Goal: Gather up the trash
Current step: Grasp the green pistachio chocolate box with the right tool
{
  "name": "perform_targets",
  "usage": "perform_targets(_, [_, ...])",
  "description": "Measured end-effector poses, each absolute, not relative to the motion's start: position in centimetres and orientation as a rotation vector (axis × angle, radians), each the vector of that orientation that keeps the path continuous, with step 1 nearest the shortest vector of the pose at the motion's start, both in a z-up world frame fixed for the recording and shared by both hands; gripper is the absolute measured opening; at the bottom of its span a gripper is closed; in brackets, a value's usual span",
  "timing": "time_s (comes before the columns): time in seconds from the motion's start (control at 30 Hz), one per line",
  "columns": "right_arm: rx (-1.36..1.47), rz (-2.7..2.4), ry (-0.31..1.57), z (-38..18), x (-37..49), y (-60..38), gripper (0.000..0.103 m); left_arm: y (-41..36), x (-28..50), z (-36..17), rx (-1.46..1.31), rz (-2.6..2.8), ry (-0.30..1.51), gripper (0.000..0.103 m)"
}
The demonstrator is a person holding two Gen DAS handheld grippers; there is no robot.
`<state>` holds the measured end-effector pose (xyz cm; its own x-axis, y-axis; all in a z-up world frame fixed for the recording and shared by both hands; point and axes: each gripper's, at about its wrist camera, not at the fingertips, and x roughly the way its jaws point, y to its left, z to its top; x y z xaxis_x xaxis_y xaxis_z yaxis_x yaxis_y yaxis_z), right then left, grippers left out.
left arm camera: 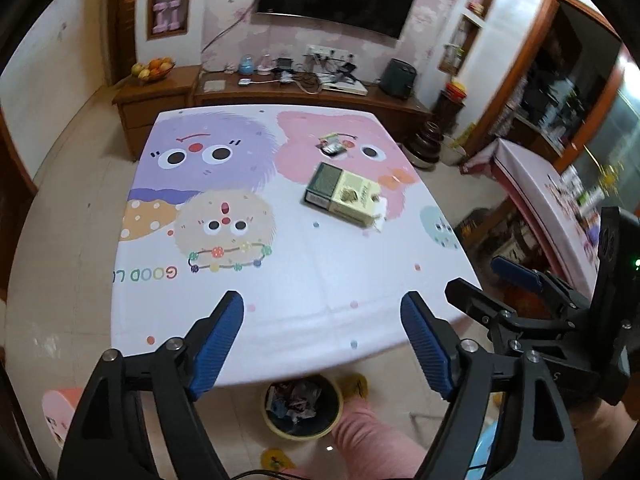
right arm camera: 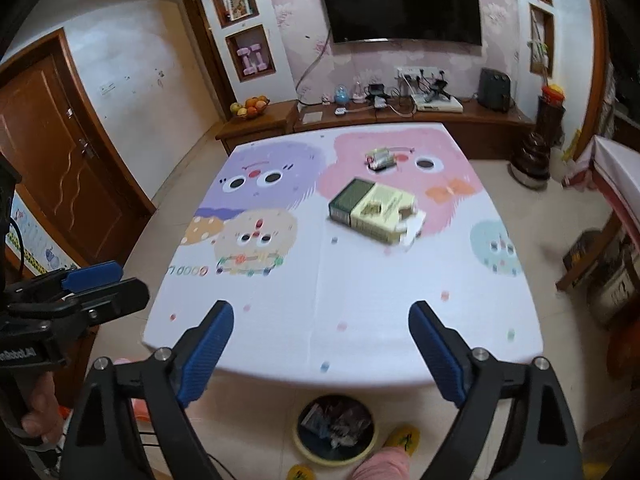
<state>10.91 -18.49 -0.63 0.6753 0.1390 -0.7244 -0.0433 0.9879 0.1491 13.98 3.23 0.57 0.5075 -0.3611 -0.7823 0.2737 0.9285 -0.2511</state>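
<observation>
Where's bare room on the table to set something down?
Free: the whole near half of the table, between the box and the near edge, and the left side left of the box. Crowded: far right, the box and the small wrapper pile behind it.

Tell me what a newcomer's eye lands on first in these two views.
The cartoon-monster tablecloth covering the table, with a green and cream carton lying near its middle and a small crumpled wrapper beyond it. At the near edge, on the floor, a trash bin already holds scraps. Both the left gripper and right gripper have their blue fingers spread and empty.
</observation>
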Motion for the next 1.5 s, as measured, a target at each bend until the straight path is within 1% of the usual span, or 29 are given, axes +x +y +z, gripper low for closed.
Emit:
perform_targets(0.07, [0.100, 0.129, 0.806, -0.8, 13.2, -19.5, 0.097, 2.7, 15.7, 0.1, -0.117, -0.348, 0.976, 0.081])
perform_targets(0.17, [0.077, 0.189, 0.801, -1.6, 17.5, -21.3, 0.101, 1.6, 19.0, -1.2, -0.144, -0.275, 0.996, 0.081])
perform_targets(0.33, [0.014, 0.297, 0.874, -3.9, 24.6, -23.3, 0.101, -0.3, 24.3, -3.9, -0.206, -0.165, 1.073, 0.082])
perform_targets(0.37, [-0.006, 0.311, 0.884, -4.3, 25.7, -23.6, 0.101, -0.8, 25.3, -4.4, -0.219, -0.143, 1.088, 0.083])
perform_targets(0.5, [-0.108, 0.400, 0.932, -6.6, 31.1, -24.5, 0.101, -2.0, 28.1, -6.2, -0.266, -0.051, 1.108, 0.098])
perform_targets(0.7, [-0.243, 0.503, 1.016, -10.7, 36.4, -24.0, 0.101, -2.5, 31.2, -9.6, -0.330, 0.080, 1.171, 0.100])
perform_targets(0.87, [-0.334, 0.563, 1.078, -13.9, 38.8, -22.9, 0.101, -2.2, 32.3, -11.0, -0.346, 0.147, 1.187, 0.100])
perform_targets(1.13, [-0.444, 0.617, 1.137, -17.0, 39.8, -21.7, 0.101, -1.9, 33.2, -12.8, -0.384, 0.210, 1.220, 0.100])
perform_targets(1.33, [-0.453, 0.593, 1.186, -18.3, 40.7, -21.7, 0.101, -2.8, 34.2, -13.4, -0.368, 0.208, 1.233, 0.100])
perform_targets(1.5, [-0.444, 0.584, 1.225, -18.6, 40.8, -21.8, 0.098, -3.8, 35.2, -13.4, -0.333, 0.181, 1.236, 0.100])
